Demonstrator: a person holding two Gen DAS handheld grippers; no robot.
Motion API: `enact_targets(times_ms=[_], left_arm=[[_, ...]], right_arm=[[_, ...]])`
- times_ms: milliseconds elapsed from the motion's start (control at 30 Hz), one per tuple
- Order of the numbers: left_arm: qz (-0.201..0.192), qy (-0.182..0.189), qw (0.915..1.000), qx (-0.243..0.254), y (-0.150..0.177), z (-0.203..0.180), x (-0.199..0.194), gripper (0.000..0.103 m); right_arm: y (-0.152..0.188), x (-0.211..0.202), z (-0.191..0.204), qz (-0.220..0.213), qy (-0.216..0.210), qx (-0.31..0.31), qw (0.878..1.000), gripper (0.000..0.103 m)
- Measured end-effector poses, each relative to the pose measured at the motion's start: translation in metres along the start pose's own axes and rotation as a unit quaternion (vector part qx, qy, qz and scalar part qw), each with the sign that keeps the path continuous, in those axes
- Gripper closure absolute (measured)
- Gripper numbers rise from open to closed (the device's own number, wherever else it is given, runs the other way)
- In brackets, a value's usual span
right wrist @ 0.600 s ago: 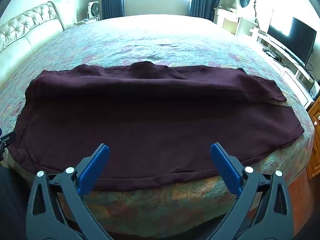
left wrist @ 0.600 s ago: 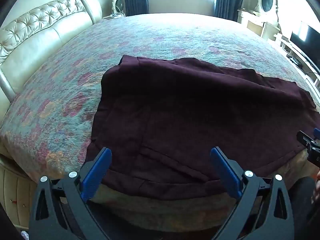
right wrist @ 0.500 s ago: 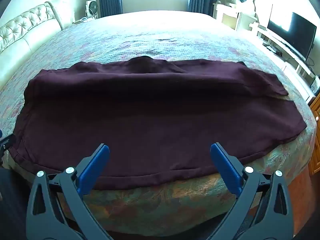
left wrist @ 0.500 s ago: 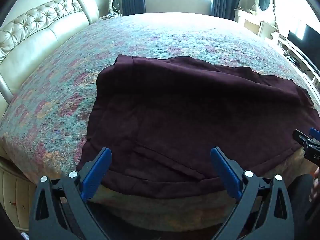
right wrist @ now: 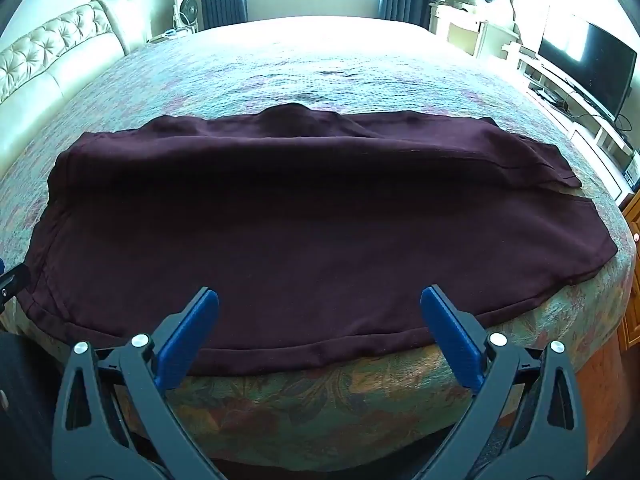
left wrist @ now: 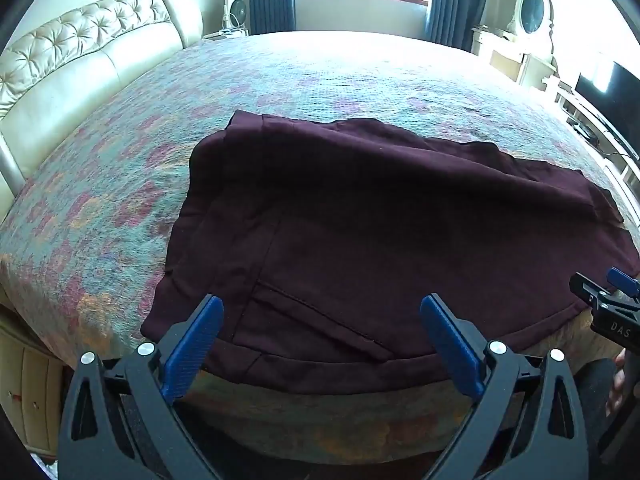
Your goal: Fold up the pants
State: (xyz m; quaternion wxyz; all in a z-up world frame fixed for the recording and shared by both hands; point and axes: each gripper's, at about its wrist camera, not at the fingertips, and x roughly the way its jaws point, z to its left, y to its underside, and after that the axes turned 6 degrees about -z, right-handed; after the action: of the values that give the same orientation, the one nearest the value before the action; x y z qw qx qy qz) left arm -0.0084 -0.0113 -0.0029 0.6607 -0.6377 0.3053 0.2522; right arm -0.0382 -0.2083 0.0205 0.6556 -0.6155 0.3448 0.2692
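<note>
I have the dark maroon fabric pants [right wrist: 312, 232] lying flat along the near edge of the bed with the floral quilted bedspread [left wrist: 320, 80], hem side just over the lip. My left gripper [left wrist: 320, 334] and right gripper [right wrist: 320, 326] both hover spread wide, holding nothing. My worry: pinching only the top layer would drag it off the lower one, or tug the whole garment off the edge

Left gripper [left wrist: 320, 312]: jaws spread wide, nothing between the blue pads. Right gripper [right wrist: 319, 305]: jaws spread wide, likewise unloaded, positioned right of the left gripper.
</note>
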Motion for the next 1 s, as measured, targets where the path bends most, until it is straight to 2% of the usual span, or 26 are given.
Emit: enact_targets(times_ms=[167, 333, 1000], left_arm=[[0.014, -0.008, 0.9998, -0.012, 0.0018, 0.0039, 0.0057, 0.005], [0.011, -0.017, 0.9998, -0.002, 0.0039, 0.0034, 0.0063, 0.005], [0.013, -0.015, 0.9998, -0.004, 0.0043, 0.0023, 0.0048, 0.005]], right_arm=[[0.0025, 0.0018, 0.0031, 0.005, -0.003, -0.003, 1.0, 0.002], [0.0039, 0.0027, 0.0042, 0.008, -0.006, -0.002, 1.0, 0.002], [0.0051, 0.0048, 0.0075, 0.014, -0.004, -0.005, 1.0, 0.002]])
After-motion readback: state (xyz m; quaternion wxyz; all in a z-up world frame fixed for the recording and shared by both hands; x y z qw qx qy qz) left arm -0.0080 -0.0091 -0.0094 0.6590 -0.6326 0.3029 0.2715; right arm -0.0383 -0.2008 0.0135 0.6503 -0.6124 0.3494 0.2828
